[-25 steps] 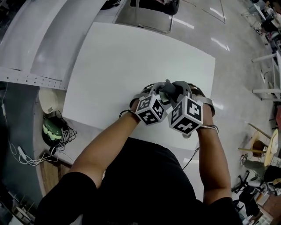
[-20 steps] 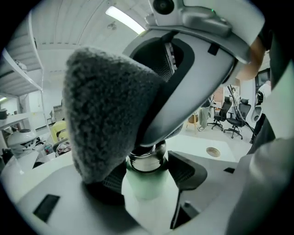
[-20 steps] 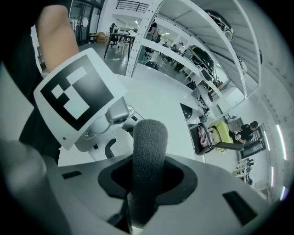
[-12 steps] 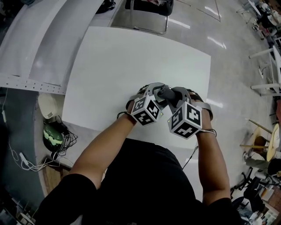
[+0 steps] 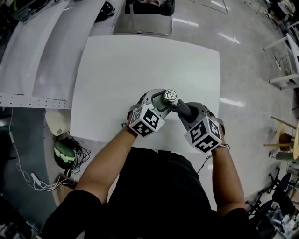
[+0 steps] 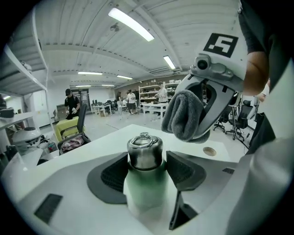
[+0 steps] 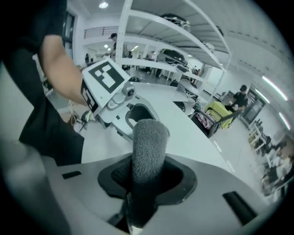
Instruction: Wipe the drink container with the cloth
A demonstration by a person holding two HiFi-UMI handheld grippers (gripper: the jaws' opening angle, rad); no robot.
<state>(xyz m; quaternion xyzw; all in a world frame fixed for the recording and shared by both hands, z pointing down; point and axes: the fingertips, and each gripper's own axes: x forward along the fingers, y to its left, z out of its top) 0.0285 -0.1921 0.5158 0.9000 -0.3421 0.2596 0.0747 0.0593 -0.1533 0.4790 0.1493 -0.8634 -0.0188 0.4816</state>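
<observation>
Over the near half of the worktop [image 5: 121, 65], the two grippers sit side by side. On the left gripper [image 5: 161, 101] the fingers [image 6: 183, 170] are closed on the bottle [image 6: 144, 153], gripping its green body just under the steel cap. The ringed cap faces up at the head camera. On the right gripper [image 5: 183, 108] the fingers [image 7: 182, 177] are clamped on a rolled grey cloth [image 7: 149, 147], which stands out past the fingertips. Left gripper view puts the cloth's end just above and to the right of the cap, close to it; whether they touch cannot be told. Head view shows the cloth right beside the cap. A chair [image 5: 147, 14] stands at the worktop's far edge.
</observation>
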